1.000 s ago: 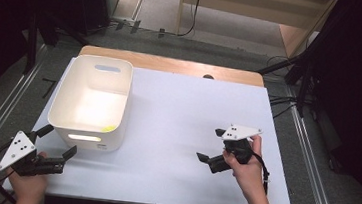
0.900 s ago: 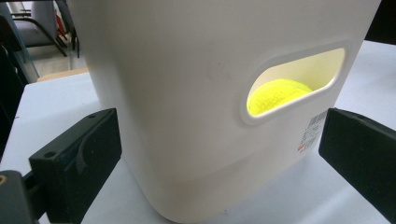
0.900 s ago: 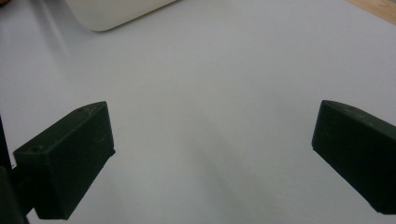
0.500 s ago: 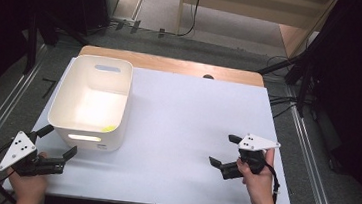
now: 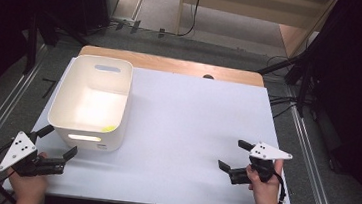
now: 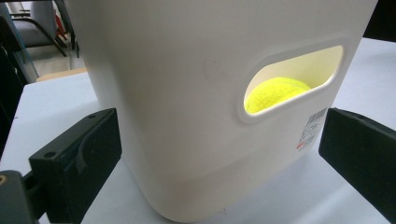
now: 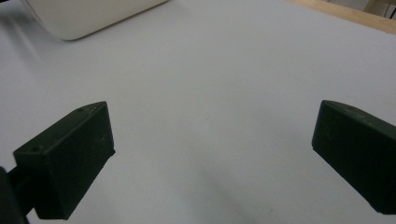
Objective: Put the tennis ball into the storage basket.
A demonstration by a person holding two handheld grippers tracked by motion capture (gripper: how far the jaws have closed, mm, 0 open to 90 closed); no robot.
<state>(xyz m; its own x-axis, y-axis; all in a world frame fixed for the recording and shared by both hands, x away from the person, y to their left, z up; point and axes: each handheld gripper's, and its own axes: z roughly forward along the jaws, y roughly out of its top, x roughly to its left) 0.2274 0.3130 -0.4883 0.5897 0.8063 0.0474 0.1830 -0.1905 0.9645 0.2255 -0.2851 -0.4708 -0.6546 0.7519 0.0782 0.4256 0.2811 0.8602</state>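
A white plastic bin (image 5: 91,98) stands on the left half of the white table (image 5: 193,113). A yellow tennis ball (image 5: 108,128) lies in its near right corner. In the left gripper view the ball (image 6: 275,91) shows through the handle slot of the bin (image 6: 187,93). My left gripper (image 5: 59,140) is open just short of the bin's near wall, and its jaws (image 6: 219,158) stand wide on either side of that wall without touching it. My right gripper (image 5: 232,154) is open and holds nothing near the front right of the table. Its jaws (image 7: 210,154) hang over bare tabletop.
A wooden strip (image 5: 172,65) runs along the table's far edge. Cables and black stands lie on the floor beyond and to the right. A corner of the bin (image 7: 93,14) shows at the top left of the right gripper view.
My right gripper has moved to the right and nearer the table's front edge, still open. The left gripper and the bin have stayed put.
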